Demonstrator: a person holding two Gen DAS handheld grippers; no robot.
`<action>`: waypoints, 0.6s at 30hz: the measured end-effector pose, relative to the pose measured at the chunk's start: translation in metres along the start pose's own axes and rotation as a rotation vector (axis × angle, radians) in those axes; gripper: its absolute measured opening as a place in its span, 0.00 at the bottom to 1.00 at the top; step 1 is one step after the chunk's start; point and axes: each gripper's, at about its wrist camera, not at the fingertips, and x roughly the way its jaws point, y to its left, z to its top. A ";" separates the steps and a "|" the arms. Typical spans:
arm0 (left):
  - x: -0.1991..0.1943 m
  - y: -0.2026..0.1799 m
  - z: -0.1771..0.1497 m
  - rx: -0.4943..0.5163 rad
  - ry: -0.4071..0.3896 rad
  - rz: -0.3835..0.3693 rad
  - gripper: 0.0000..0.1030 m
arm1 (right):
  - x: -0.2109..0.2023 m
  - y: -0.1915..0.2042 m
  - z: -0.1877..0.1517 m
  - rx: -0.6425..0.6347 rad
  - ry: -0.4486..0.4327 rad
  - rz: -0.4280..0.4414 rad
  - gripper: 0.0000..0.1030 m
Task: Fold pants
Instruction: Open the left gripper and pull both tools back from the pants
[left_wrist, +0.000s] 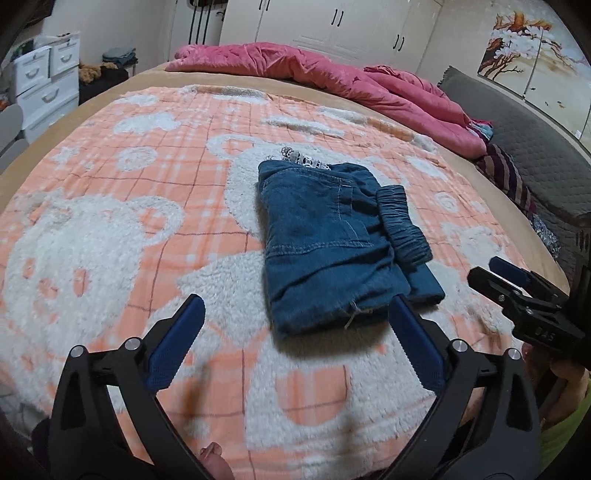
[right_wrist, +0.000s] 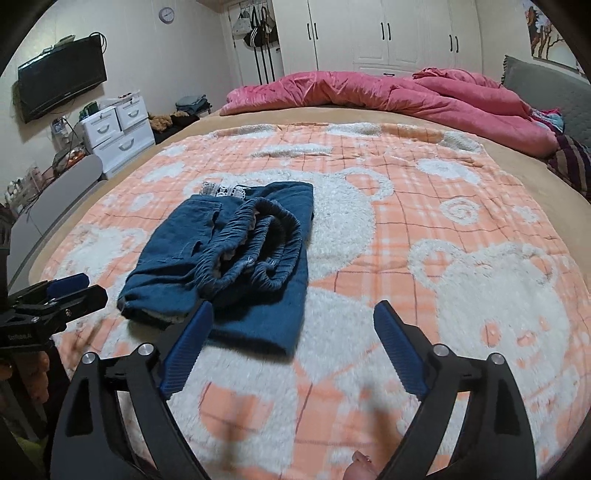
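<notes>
Denim pants (left_wrist: 332, 243) apparently beyond left gripper (left_wrist: 295, 314)

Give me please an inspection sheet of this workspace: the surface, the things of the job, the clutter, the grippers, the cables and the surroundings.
Surface: bed covered by an orange plaid blanket with white bear shapes.
Job's things: blue pants lie folded in a compact pile, elastic waistband bunched on top; a bit of white lace shows at the far edge.
Clutter: pink quilt heaped along the far side of the bed.
Grippers: left gripper and right gripper both open, holding nothing, on the near side of the pants.
Cables: some by the wall television.
Surroundings: white wardrobe, white drawers, wall clock.
</notes>
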 end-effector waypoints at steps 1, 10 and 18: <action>-0.003 0.000 -0.002 -0.001 0.000 -0.002 0.91 | -0.003 0.000 -0.001 0.001 -0.002 0.002 0.89; -0.022 -0.004 -0.025 0.000 0.004 0.009 0.91 | -0.036 0.006 -0.014 -0.011 -0.030 -0.001 0.95; -0.036 -0.008 -0.051 0.007 -0.040 0.048 0.91 | -0.055 0.015 -0.034 -0.032 -0.041 -0.014 0.96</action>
